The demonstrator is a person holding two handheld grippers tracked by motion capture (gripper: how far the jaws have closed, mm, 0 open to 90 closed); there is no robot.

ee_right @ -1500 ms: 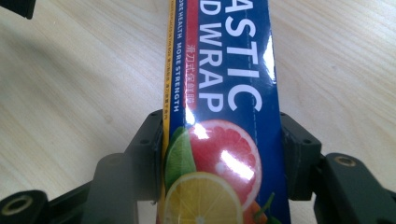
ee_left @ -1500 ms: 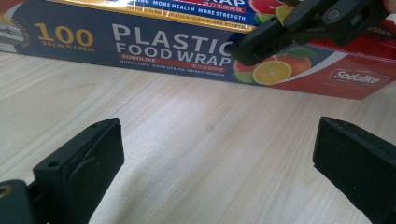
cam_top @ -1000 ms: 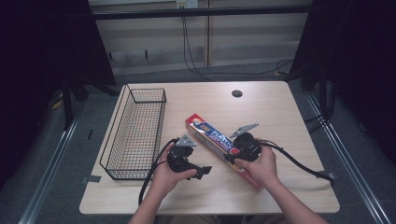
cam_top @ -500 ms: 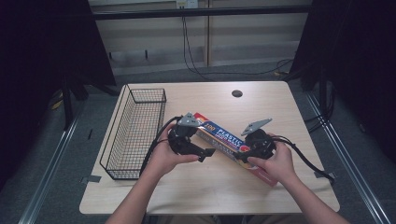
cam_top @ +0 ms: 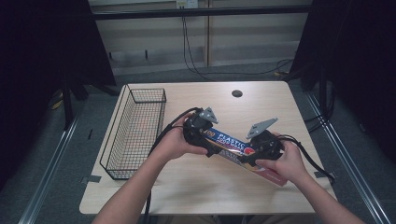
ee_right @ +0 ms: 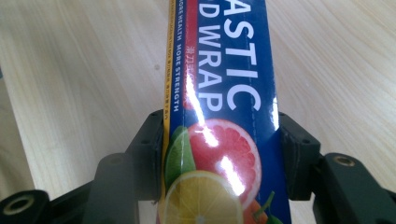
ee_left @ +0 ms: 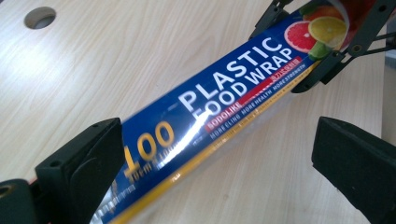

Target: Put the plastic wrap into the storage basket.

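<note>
Long blue plastic wrap box [cam_top: 232,145] (citrus picture, white lettering) with glossy glare.

The plastic wrap box [cam_top: 231,147] is long and blue, printed with citrus fruit. It hangs slantwise above the counter [cam_top: 187,186].

Black wire basket [cam_top: 135,133] on the wooden table's [cam_top: 261,100] left side, seemingly empty; round hole [cam_top: 237,93] near the far edge.

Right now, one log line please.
right hand-held gripper: shut on plastic wrap box | left hand-held gripper: open around box | basket: beside
</note>
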